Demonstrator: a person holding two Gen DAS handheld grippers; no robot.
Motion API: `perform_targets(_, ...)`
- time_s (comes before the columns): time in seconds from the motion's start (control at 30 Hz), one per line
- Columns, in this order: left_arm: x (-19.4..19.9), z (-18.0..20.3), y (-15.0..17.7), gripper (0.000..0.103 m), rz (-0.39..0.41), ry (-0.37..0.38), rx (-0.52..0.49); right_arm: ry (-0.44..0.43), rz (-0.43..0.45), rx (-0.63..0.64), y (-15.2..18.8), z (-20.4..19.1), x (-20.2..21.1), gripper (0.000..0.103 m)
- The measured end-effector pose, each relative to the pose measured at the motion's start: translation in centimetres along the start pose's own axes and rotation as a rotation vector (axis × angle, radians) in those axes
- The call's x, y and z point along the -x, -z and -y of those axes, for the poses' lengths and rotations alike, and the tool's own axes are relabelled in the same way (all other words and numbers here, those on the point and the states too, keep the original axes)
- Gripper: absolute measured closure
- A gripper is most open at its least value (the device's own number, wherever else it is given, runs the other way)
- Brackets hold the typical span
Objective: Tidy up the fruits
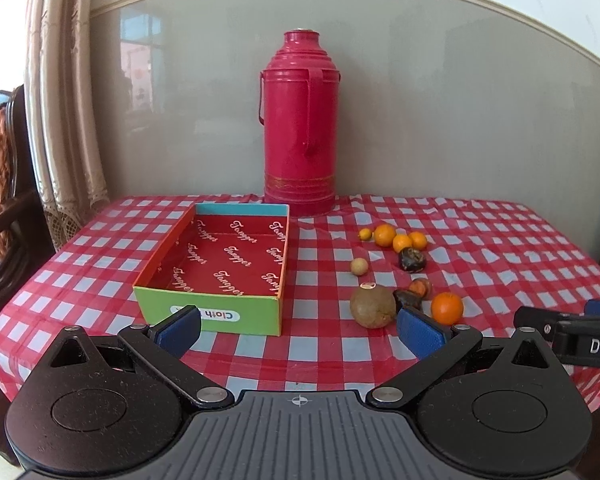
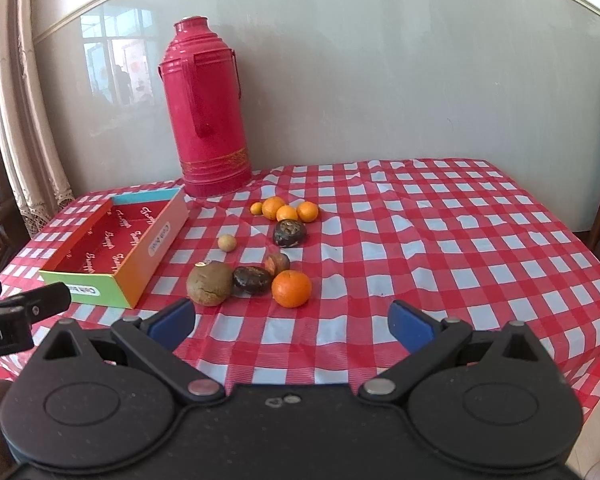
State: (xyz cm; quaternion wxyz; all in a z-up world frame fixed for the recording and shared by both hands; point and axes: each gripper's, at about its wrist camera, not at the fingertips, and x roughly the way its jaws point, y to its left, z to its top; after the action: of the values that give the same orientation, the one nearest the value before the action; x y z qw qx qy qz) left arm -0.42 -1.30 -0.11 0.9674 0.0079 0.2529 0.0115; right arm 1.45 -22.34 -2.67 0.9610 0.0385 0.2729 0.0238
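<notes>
Since both jaws are wide and hold nothing, start with right gripper on the near orange, beside the dark fruit; drop into box, fruit still scattered on cloth.

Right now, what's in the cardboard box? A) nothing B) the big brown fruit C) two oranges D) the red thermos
A: the box shows only its red printed lining, while the oranges, the big brown fruit and the dark fruits all lie on the checkered tablecloth to its right, and the red thermos stands behind it.
</notes>
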Motion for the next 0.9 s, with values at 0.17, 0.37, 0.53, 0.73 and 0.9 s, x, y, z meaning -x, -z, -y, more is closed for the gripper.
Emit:
perform_targets(0.17,-1.0,0.7,0.5,0.0,0.0,-0.008,-0.033,0.007,-0.009,-0.005,0.4,0.6,-1.3,0.006)
perform_targets(0.37,-2.6,2.0,0.8,0.0,-0.02,0.012,-0.087,0.036,-0.012,-0.017,0.5,1.9,-2.9,0.006)
perform_targets(0.53,-3.1,2.4,1.0,0.0,-0.01,0.017,-0.072,0.045,-0.017,-0.046,0.6,3.0,-3.7,0.006)
perform_targets(0.73,-3.9,2.6,1.2,0.0,-0.015,0.022,-0.066,0.048,-0.028,-0.054,0.7,3.5,-4.7,0.006)
perform_targets(0.9,-4.8,3.4,1.3,0.0,-0.016,0.019,-0.135,0.051,-0.03,-0.063,0.7,3.9,-5.7,0.006)
